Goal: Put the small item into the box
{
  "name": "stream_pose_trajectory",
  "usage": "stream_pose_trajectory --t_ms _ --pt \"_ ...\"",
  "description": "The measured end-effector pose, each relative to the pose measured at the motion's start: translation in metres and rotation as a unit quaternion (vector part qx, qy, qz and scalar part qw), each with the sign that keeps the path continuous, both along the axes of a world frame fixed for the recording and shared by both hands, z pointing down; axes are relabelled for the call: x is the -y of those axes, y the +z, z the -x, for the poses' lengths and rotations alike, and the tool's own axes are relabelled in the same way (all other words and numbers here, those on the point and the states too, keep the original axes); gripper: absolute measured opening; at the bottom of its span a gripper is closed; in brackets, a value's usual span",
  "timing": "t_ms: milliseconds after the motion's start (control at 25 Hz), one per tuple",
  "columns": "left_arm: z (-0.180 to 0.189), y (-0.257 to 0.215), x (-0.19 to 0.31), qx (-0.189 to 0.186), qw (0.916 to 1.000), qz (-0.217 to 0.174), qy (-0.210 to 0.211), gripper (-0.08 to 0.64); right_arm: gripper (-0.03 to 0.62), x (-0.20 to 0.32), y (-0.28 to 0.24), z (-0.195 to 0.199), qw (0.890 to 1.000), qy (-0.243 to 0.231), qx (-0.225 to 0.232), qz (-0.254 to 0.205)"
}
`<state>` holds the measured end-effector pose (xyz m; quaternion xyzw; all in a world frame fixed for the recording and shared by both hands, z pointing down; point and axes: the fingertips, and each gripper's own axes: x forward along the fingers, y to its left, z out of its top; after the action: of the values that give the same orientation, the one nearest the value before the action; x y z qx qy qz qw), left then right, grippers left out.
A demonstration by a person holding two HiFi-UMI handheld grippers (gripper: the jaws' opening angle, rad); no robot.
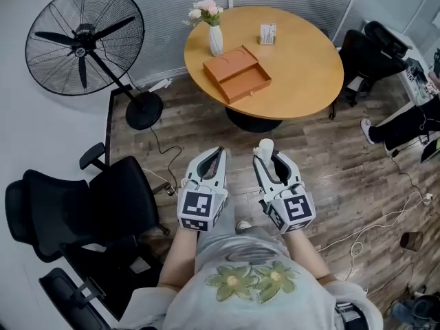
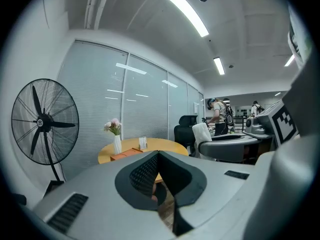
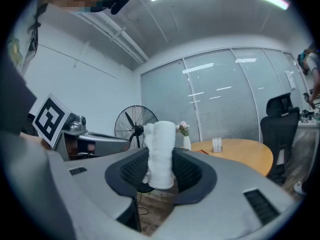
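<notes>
Probably soft, light and squashy, the white rolled cloth (image 3: 161, 154) stands upright, clamped by its lower half in the right gripper's (image 1: 269, 158) jaws, well apart from the orange box (image 1: 237, 73) near the round surface's (image 1: 302, 74) left edge, while the left gripper's (image 1: 210, 162) jaws are closed, empty.
</notes>
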<state>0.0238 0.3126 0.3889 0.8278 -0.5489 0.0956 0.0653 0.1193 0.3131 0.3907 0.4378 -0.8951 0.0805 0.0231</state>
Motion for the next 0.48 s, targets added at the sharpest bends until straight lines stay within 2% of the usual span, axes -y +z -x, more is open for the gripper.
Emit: stream_pose_trajectory --t_ms 240,480 --pt "0.021 0.008 0.078 0.003 0.9996 -0.001 0.029 0.002 0.150 0.075 0.006 0.014 1.000 0.031 -0.002 -0.003" --pt "0.068 0.008 0.171 -0.005 0.9993 0.004 0.036 0.002 0.150 0.163 0.000 0.047 0.998 0.056 -0.014 -0.006"
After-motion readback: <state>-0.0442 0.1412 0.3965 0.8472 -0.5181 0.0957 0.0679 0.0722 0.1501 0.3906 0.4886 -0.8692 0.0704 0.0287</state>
